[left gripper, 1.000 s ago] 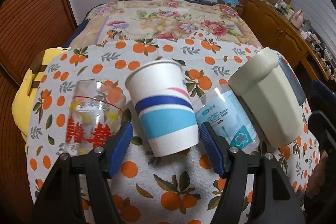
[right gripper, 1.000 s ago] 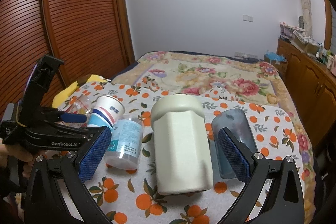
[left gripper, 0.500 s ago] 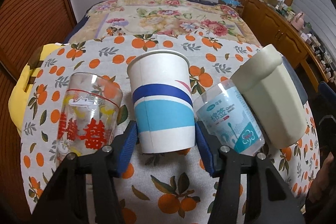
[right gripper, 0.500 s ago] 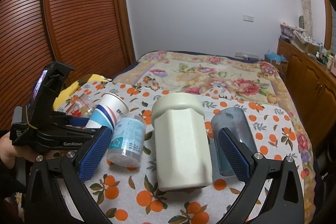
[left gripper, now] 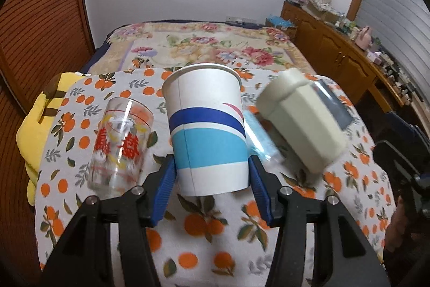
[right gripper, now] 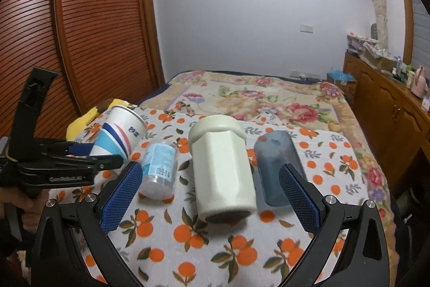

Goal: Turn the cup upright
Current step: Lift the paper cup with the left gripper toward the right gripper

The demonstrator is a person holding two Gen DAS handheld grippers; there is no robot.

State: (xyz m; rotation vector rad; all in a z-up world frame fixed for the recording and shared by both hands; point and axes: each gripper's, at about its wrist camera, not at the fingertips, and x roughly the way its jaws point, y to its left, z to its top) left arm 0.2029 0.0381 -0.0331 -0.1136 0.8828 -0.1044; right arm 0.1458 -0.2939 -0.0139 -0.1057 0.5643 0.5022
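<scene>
A white paper cup [left gripper: 207,131] with blue stripes is clamped between my left gripper's [left gripper: 212,176] blue pads. It is lifted off the orange-print cloth and tilted, with its rim pointing away from the camera. In the right wrist view the cup [right gripper: 121,135] hangs above the table's left side in the left gripper [right gripper: 80,152]. My right gripper [right gripper: 212,192] is open and empty, its fingers on either side of a cream cup [right gripper: 223,171] that stands upside down.
A printed glass [left gripper: 121,144] stands left of the paper cup. A clear plastic container [right gripper: 160,168] and a dark blue cup [right gripper: 276,166] stand by the cream cup [left gripper: 301,123]. The table cloth [right gripper: 242,254] ends at a floral bed behind. Wooden cabinets line the right wall.
My left gripper closed on the paper cup and lifted it off the cloth, tilting it. The right gripper stayed open around the cream cup.
</scene>
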